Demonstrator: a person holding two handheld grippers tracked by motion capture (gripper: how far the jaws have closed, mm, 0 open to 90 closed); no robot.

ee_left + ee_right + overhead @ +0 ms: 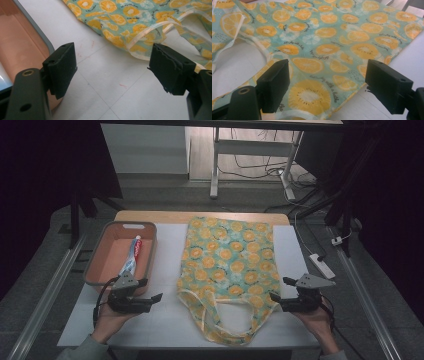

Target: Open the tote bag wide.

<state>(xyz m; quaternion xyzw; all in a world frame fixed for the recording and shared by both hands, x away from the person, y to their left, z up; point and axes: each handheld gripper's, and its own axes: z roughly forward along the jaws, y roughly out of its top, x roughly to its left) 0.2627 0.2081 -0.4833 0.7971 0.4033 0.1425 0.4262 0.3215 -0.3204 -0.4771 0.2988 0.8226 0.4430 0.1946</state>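
So far we have nothing in hand: at the left of the bench (165,320) the toothpaste (131,255) lies in the orange tray (95,270), our left gripper (152,298) sits beside it with jaws wide and empty, the fruit-print bag (227,255) lies flat mid-bench with handles toward us, and our right gripper (277,290), equally wide and empty, hovers at its near right corner; opening and loading the bag seem left to do.

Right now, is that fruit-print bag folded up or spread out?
Spread out: the tote bag lies flat on the table, handles toward the person.

toothpaste tube (131,255): print too small | bag (332,42): cut off by edges
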